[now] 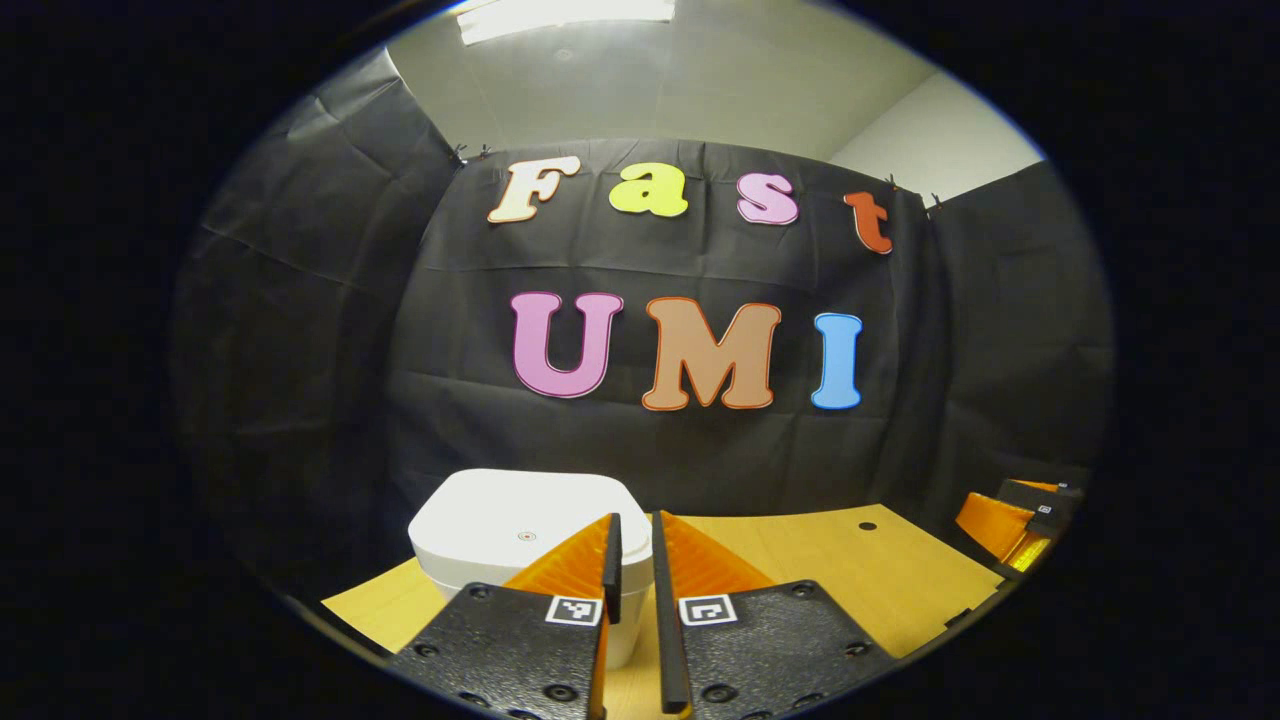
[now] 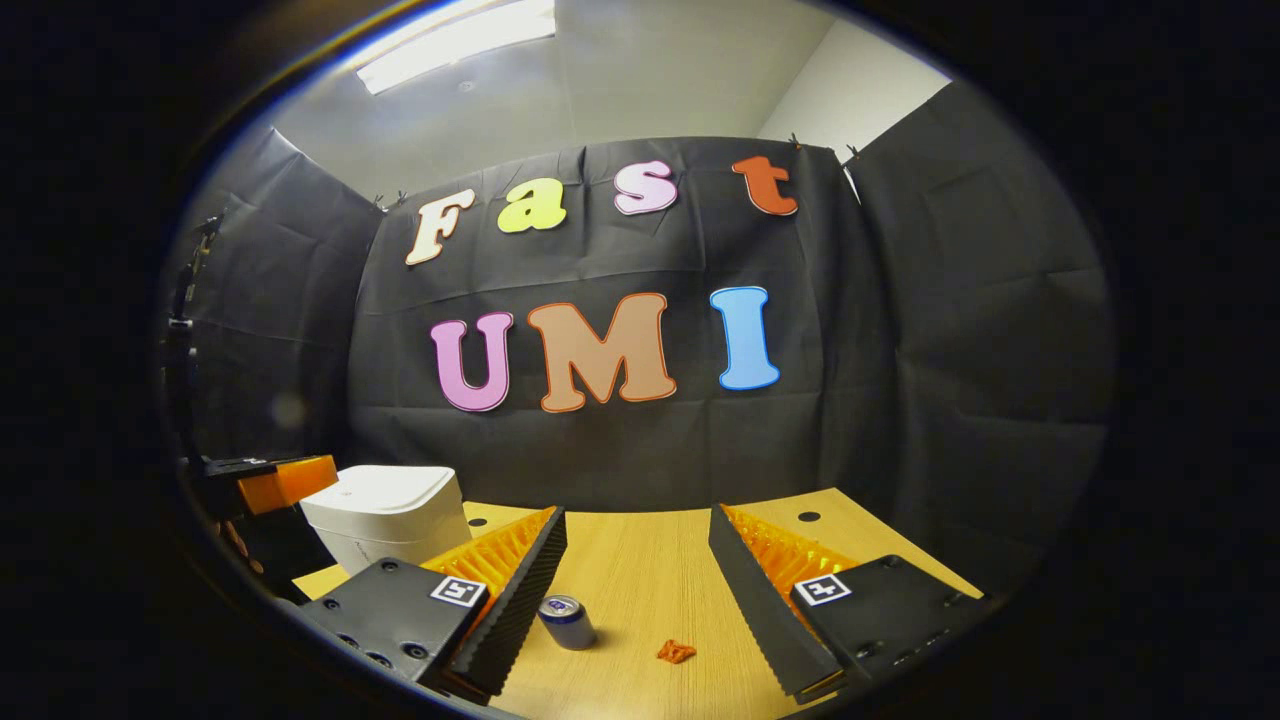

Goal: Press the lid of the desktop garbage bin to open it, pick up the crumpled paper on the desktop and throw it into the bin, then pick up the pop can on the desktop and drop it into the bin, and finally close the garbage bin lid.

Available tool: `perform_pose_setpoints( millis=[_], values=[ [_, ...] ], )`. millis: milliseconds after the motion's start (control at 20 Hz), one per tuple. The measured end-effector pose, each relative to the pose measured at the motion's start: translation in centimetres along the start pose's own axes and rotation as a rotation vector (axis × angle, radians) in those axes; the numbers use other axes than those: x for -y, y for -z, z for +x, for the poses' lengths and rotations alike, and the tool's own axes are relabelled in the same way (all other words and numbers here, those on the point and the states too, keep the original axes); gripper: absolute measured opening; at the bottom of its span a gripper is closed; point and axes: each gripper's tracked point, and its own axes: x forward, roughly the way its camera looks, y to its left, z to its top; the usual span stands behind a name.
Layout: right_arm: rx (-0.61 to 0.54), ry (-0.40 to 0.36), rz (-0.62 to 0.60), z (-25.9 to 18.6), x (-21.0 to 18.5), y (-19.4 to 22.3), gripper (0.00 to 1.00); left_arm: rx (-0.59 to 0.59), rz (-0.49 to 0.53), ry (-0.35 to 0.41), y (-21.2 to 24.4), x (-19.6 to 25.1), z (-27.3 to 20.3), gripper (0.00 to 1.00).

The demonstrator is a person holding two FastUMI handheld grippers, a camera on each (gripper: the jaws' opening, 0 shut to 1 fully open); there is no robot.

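In the left gripper view the left gripper has its fingers nearly together, nothing between them, held over the wooden tabletop; the white square plastic bin, lid down, sits just beyond at eleven o'clock. In the right gripper view the right gripper gapes wide and empty, with the blue pop can standing between its fingers toward seven o'clock and a small orange scrap, possibly the crumpled paper, at six.
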Motion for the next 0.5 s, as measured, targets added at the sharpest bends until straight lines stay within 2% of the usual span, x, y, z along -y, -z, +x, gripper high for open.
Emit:
perform_pose_setpoints(
  millis=[50, 100, 150, 300, 500],
  values=[
    [-0.001, -0.001, 0.001, 0.0, -0.2, 0.0, 0.95, 0.008, 0.012, -0.013, -0.2, -0.5, 0.3, 0.10],
    [-0.001, 0.000, 0.000, 0.0, -0.4, 0.0, 0.95, 0.015, 0.023, -0.024, -0.2, -0.8, 0.5, 0.01],
    [-0.001, 0.001, -0.002, 0.0, -0.5, 0.1, 0.95, 0.020, 0.034, -0.036, -0.3, -1.2, 0.8, 0.00],
    [-0.003, 0.003, -0.012, -0.1, -0.9, 0.2, 0.96, 0.031, 0.043, -0.031, -0.3, -1.8, 1.9, 0.00],
    [-0.013, 0.018, -0.019, -0.1, -1.2, 0.5, 0.95, 0.018, 0.093, -0.062, 1.0, -3.8, 3.4, 0.00]
  ],
)
